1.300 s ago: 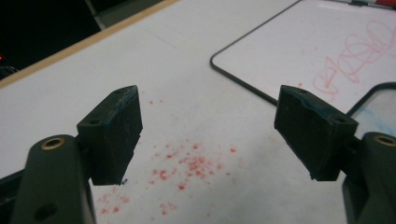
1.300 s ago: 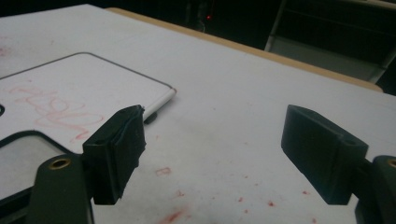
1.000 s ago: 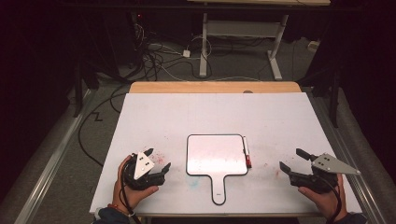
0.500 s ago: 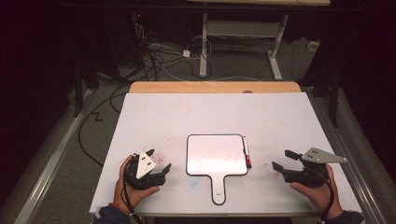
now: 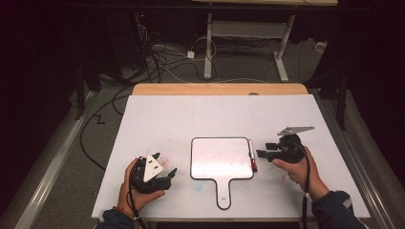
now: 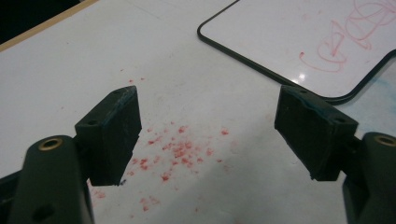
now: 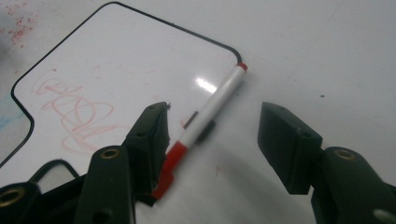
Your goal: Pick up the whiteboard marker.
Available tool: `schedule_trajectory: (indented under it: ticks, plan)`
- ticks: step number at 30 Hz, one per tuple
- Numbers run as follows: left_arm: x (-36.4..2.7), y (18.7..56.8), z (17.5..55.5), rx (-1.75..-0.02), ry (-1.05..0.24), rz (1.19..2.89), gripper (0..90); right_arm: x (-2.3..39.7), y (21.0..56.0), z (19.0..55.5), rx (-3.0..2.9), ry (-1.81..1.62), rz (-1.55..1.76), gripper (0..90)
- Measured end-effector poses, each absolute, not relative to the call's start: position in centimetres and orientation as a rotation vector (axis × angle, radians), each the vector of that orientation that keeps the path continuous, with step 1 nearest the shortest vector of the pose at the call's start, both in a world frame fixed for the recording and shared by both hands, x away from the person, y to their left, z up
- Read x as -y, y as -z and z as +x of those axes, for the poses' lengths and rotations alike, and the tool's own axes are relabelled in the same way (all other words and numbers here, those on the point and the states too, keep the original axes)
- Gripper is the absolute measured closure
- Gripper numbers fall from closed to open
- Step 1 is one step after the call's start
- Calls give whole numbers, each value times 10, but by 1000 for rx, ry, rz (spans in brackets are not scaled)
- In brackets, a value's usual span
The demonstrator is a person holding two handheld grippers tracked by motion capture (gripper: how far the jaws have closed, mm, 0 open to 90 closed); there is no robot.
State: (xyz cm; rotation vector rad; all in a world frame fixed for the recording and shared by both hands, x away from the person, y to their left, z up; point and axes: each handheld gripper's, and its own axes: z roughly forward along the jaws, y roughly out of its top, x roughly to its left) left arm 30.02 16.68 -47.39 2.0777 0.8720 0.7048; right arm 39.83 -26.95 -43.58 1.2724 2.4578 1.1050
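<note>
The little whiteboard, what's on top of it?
Faint red scribbles mark the whiteboard. The marker lies along its right edge. The right claw covers the marker's cap end.

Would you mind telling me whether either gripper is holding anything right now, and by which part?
Nothing is held. The right gripper has been closing around the red marker, its pads not yet pressing it; the left gripper is open.

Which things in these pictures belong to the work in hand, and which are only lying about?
Part of the job:
- marker, between the jaws of the right gripper, which have just been closing
- whiteboard with red scribbles

Lying about:
- left gripper, open over red specks
- cables on the floor
- far desk
</note>
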Motion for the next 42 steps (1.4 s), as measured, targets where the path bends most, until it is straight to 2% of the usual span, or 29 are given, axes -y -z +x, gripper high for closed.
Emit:
schedule_trajectory:
  ticks: [5, 12, 13, 16, 22, 23, 25, 32, 42]
  plan:
    - [-167, 475, 300, -867, -705, 2089, 219, 251, 446, 425, -2558, -1042, 1366, 481]
    - [-167, 474, 298, -836, -717, 2102, 219, 241, 455, 439, -2600, -970, 1433, 622]
    - [-167, 474, 298, -836, -712, 2102, 219, 240, 456, 440, -2593, -964, 1441, 671]
    - [-166, 474, 298, -834, -710, 2099, 219, 238, 456, 442, -2610, -965, 1434, 739]
    - [-164, 475, 299, -840, -675, 2108, 219, 233, 454, 440, -2603, -938, 1397, 750]
    - [-163, 475, 299, -839, -673, 2109, 219, 233, 454, 440, -2601, -939, 1395, 790]
    - [-163, 475, 299, -838, -666, 2108, 219, 233, 452, 439, -2587, -921, 1382, 811]
    - [-163, 474, 300, -842, -647, 2103, 219, 232, 450, 438, -2600, -908, 1348, 814]
    - [-151, 457, 311, -866, -549, 2008, 221, 230, 420, 418, -2476, -1176, 1242, 815]
